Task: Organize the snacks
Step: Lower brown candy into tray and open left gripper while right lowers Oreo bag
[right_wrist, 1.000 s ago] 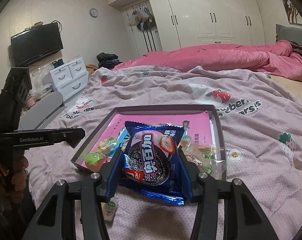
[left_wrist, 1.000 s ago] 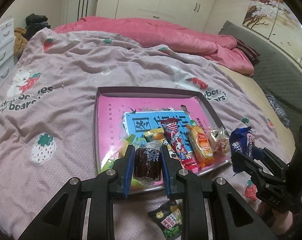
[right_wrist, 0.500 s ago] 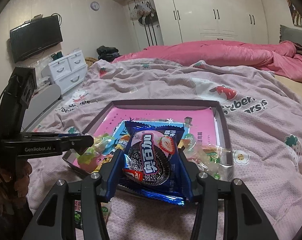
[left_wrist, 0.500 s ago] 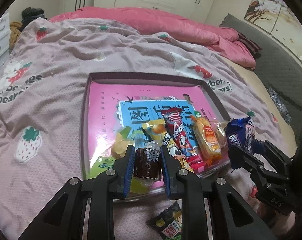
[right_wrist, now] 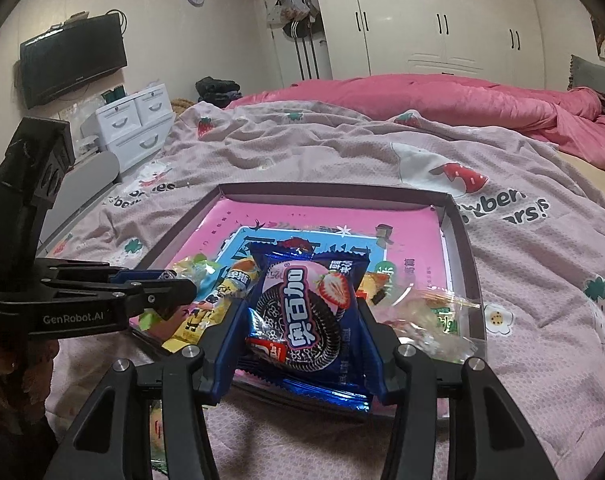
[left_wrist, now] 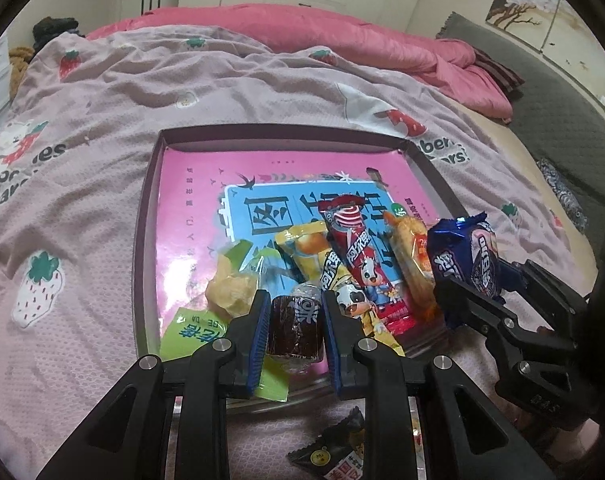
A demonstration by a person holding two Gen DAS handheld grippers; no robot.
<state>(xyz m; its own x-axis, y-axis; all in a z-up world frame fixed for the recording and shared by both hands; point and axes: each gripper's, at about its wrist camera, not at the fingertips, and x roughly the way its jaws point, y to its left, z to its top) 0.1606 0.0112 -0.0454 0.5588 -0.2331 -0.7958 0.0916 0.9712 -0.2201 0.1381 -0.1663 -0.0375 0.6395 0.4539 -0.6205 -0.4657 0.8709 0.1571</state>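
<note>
A shallow dark-rimmed tray (left_wrist: 146,216) with a pink printed floor lies on the bed, and its near edge holds several snack packets. My left gripper (left_wrist: 295,300) is shut on a small dark brown wrapped candy (left_wrist: 294,326) just above the tray's near edge. Beside it lie a red stick packet (left_wrist: 356,252) and a yellow packet (left_wrist: 302,252). My right gripper (right_wrist: 302,304) is shut on a blue cookie packet (right_wrist: 306,312) over the tray's (right_wrist: 458,264) near side. In the left wrist view that blue packet (left_wrist: 468,256) hangs at the tray's right edge.
A dark green snack packet (left_wrist: 334,452) lies on the bedspread in front of the tray. A crumpled pink quilt (left_wrist: 342,36) lies across the far side of the bed. White drawers (right_wrist: 130,120) and a wall television (right_wrist: 72,64) stand to the left. The left gripper body (right_wrist: 86,300) crosses the right wrist view.
Both grippers have come down and closer to the tray with their snacks still held. The tray and its packets look larger in both views.
</note>
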